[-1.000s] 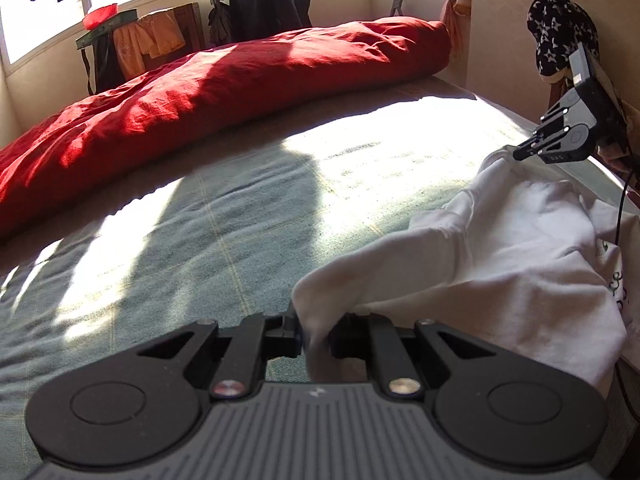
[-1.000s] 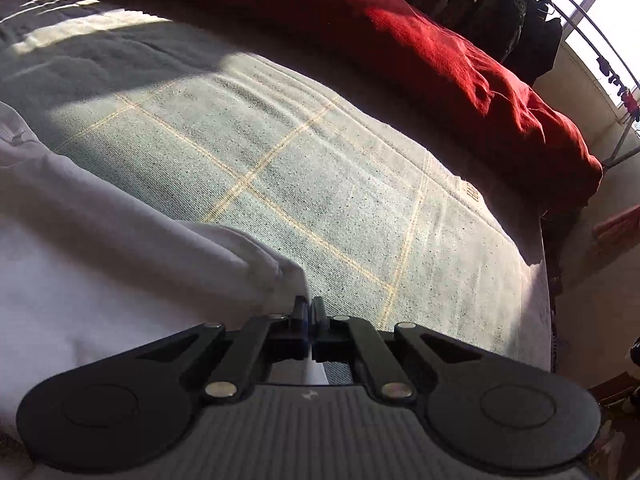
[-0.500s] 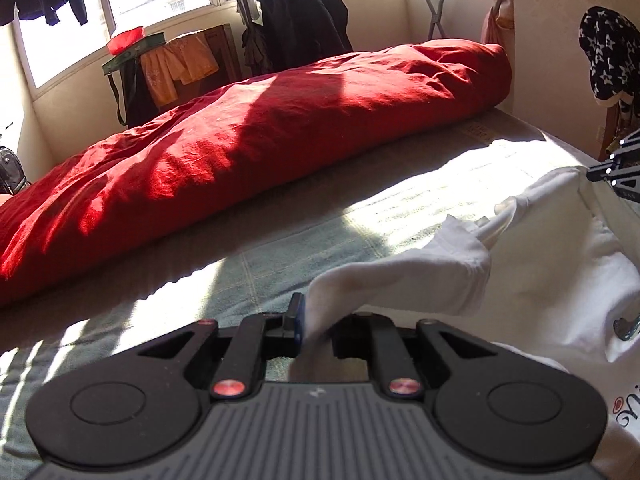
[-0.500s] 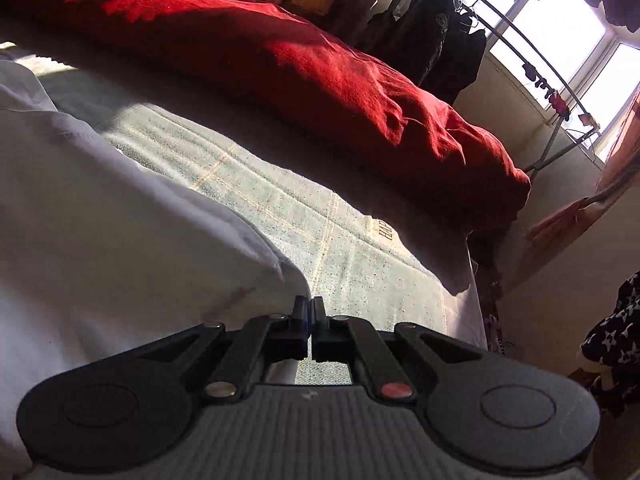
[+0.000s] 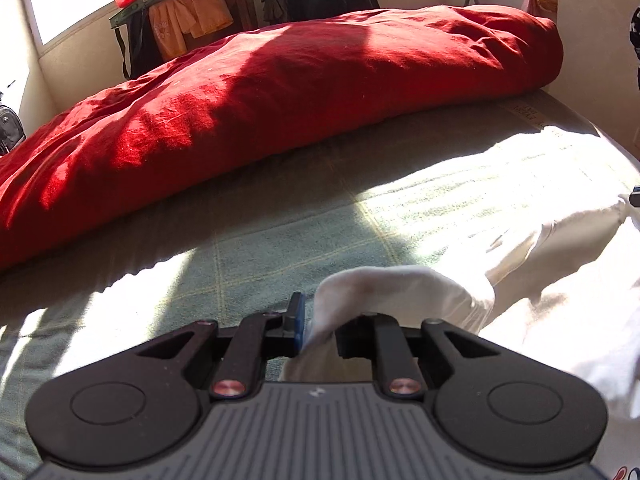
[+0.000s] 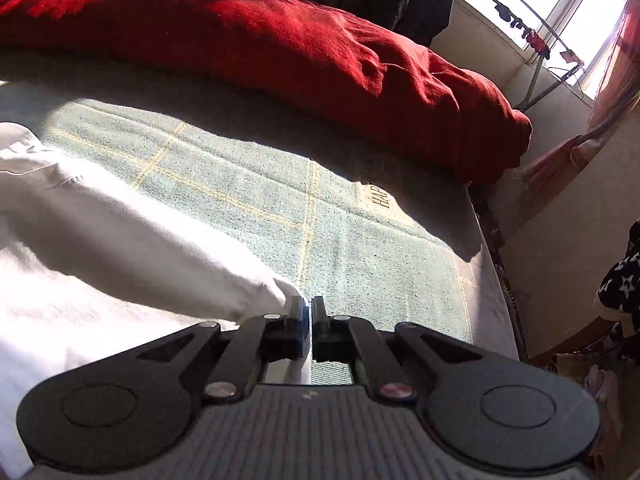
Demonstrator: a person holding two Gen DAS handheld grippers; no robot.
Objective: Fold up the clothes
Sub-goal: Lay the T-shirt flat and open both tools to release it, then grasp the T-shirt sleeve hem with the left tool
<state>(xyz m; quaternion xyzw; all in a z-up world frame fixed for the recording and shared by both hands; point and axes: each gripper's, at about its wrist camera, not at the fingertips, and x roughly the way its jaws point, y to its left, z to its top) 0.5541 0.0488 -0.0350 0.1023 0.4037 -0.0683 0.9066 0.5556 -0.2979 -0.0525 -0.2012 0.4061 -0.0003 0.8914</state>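
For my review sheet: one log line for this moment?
left gripper: shut on white shirt | right gripper: shut on white shirt | surface: bed

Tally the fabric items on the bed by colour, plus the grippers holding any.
White garment: 1
Red duvet: 1
Green checked bed cover: 1
Grippers shut on the white garment: 2, left gripper and right gripper
Total: 5
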